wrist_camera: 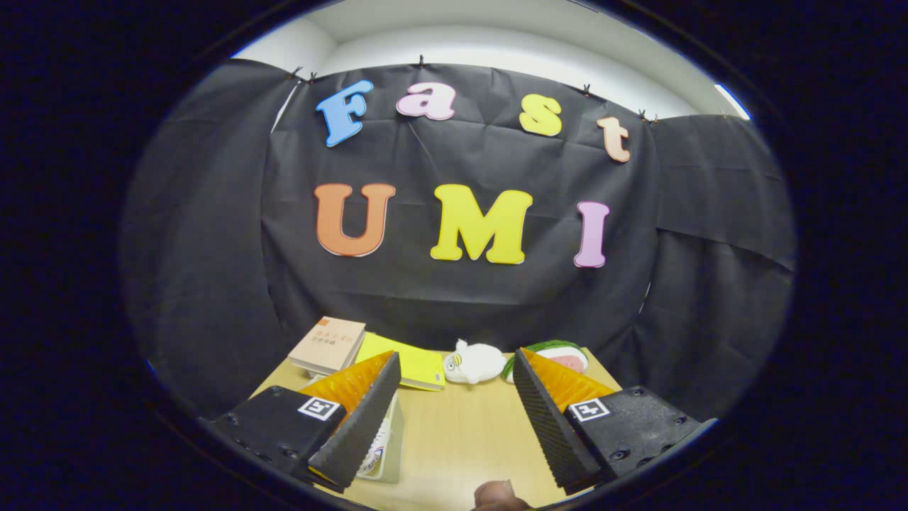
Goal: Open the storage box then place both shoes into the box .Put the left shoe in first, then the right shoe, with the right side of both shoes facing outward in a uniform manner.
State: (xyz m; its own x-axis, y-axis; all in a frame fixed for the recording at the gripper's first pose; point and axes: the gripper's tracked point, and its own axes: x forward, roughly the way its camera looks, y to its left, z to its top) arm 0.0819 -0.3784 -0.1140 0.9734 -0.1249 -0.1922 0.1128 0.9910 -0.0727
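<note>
Jaws [454, 419] spread wide, nothing clamped between them, both fingers hanging above the counter [461, 440] with bare wood in the gap. Left finger [358, 419] sits in front of a pale, translucent container [386, 443] with a printed label on it, just beside and beyond the finger's inner edge; cannot tell if the finger touches it, and cannot tell if this is the storage box or whether it is open. A small brownish rounded thing [500, 495] pokes in at the near counter edge between the fingers, closer to the right finger [550, 419]; too cut off to say what it is. Beyond the left finger, a yellow flat book or folder [411, 365] lies on the counter, and just beside it, further to the left, a thicker tan book [328, 344] rests at the back corner, partly overlapping the yellow one's side. Beyond the gap between the fingers, a small white plush toy [474, 363] lies near the back edge of the counter. Just beside it, past the right finger's tip, a watermelon-slice item [564, 355] with green rim and pink flesh, partly hidden by that finger. Black cloth wall [213, 284] rises right behind the counter. White ceiling [496, 42] above the cloth.
</note>
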